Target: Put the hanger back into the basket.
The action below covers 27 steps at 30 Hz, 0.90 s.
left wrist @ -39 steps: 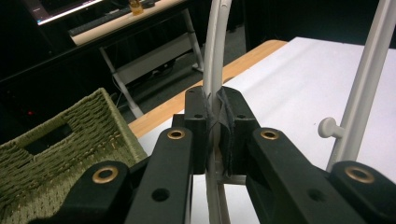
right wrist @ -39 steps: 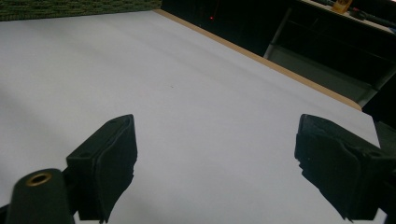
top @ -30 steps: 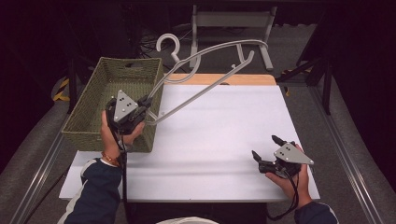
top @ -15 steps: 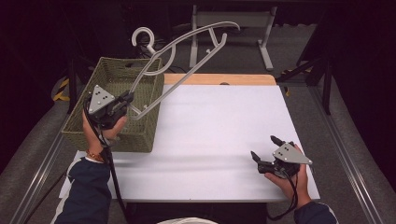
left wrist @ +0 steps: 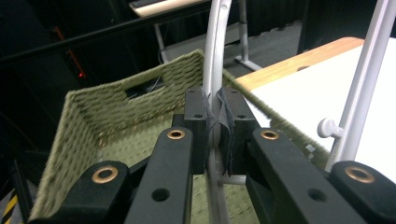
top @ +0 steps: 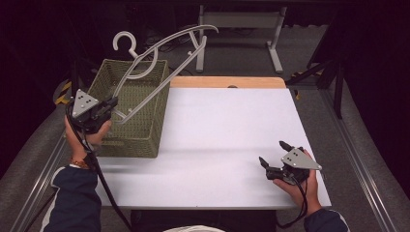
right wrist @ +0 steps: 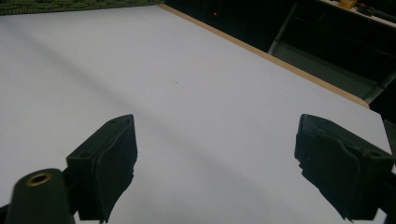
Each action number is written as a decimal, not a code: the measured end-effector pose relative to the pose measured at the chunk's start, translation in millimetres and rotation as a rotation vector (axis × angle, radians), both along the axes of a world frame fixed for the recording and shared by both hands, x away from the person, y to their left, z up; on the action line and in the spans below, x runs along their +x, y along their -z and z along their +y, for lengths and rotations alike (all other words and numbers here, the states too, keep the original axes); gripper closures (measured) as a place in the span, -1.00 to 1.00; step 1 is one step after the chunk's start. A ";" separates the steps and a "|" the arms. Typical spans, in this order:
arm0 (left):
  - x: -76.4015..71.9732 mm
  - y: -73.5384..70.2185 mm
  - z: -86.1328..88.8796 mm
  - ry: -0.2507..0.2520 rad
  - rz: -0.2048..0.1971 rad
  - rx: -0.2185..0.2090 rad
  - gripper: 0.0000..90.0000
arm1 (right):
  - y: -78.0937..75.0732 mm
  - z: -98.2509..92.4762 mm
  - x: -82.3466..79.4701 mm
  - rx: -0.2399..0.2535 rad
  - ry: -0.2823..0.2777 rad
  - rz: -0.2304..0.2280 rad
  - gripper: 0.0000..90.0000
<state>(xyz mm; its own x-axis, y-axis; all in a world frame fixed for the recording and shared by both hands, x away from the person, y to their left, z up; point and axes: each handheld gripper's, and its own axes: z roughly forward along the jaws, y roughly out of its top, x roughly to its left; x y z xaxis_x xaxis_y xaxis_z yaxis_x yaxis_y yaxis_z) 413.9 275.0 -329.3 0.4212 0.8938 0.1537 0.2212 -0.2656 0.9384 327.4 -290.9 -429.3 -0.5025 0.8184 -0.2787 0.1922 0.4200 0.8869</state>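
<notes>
A grey plastic clothes hanger (top: pixel 159 53) is held up in the air over the green woven basket (top: pixel 154 126), its hook at the upper left. My left gripper (top: pixel 112 104) is shut on one end of the hanger, at the basket's left side. In the left gripper view the jaws pinch a grey bar of the hanger (left wrist: pixel 214 60) above the basket (left wrist: pixel 84 135). My right gripper (top: pixel 274 153) rests open near the table's front right, its fingertips (right wrist: pixel 109 154) wide apart over the white tabletop (right wrist: pixel 196 93).
The white table (top: pixel 227 125) has a wooden strip (top: pixel 227 82) along its far edge. The basket stands at the table's left edge. A metal stand (top: pixel 241 29) is on the floor behind the table.
My left gripper has carried the hanger leftward and up, from beside the basket's right wall to over the basket. The right gripper has stayed put.
</notes>
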 end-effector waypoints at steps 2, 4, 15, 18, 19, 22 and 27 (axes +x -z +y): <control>-0.4 2.4 5.4 -0.014 0.007 0.020 0.84 | 0.1 0.6 0.2 0.001 -0.002 0.000 -0.69; -1.2 4.9 11.3 -0.033 0.016 0.043 0.84 | 0.3 1.6 -0.1 -0.001 -0.004 0.002 -0.69; 5.6 11.0 31.7 -0.078 0.055 0.047 0.84 | 2.5 3.0 0.7 -0.008 -0.006 0.013 -0.69; 10.9 11.3 32.9 -0.084 0.077 0.063 0.84 | 3.1 3.0 1.3 -0.012 -0.008 0.014 -0.69; 10.9 11.3 32.9 -0.084 0.077 0.063 0.84 | 3.1 3.0 1.3 -0.012 -0.008 0.014 -0.69; 18.3 14.5 35.2 -0.093 0.103 0.076 0.84 | 4.0 3.7 1.6 -0.016 -0.010 0.019 -0.69; 26.4 21.9 43.4 -0.114 0.144 0.071 0.84 | 4.7 4.4 1.8 -0.022 -0.014 0.023 -0.69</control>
